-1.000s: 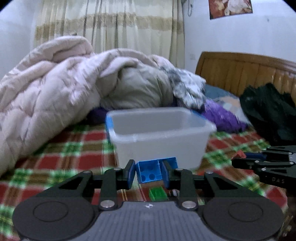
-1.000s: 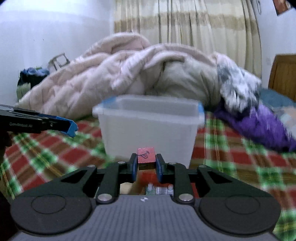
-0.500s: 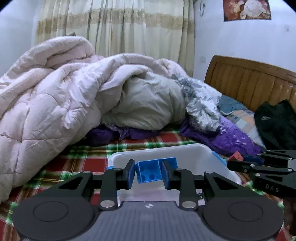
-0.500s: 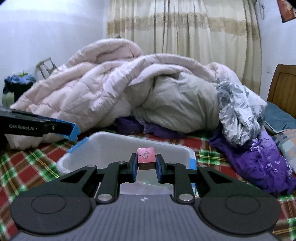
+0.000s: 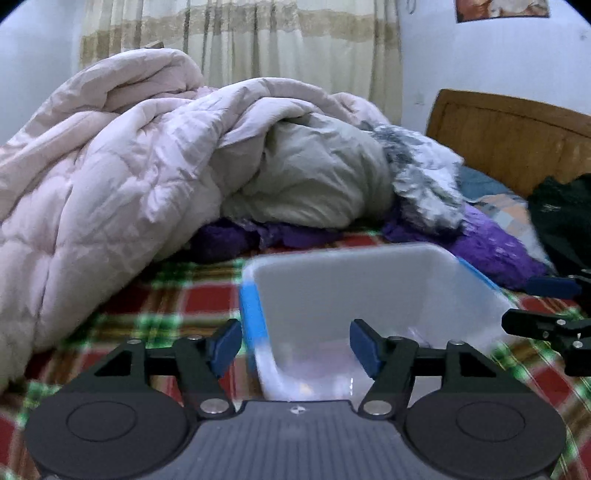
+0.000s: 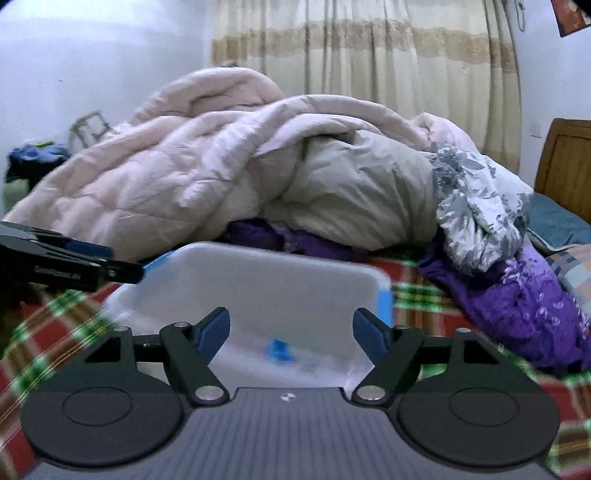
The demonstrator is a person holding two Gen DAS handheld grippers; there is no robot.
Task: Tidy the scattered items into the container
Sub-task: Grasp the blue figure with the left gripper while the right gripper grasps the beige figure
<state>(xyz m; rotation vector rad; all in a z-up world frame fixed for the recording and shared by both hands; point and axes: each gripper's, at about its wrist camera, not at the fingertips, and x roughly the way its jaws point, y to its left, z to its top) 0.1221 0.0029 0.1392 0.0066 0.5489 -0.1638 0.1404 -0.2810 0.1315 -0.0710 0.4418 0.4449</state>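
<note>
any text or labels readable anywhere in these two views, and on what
No text can be read in either view.
Left gripper: pale lettering on its black side in the right wrist view, too blurred to read.
Wall poster: a picture only, no legible words.
Container: no label visible.

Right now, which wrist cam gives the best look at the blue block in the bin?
Right wrist view: the blue block shows, blurred, on the bin floor between the opening jaws of the right gripper. In the left wrist view only faint blurred shapes show on the bin's floor; no blue block can be made out.
</note>
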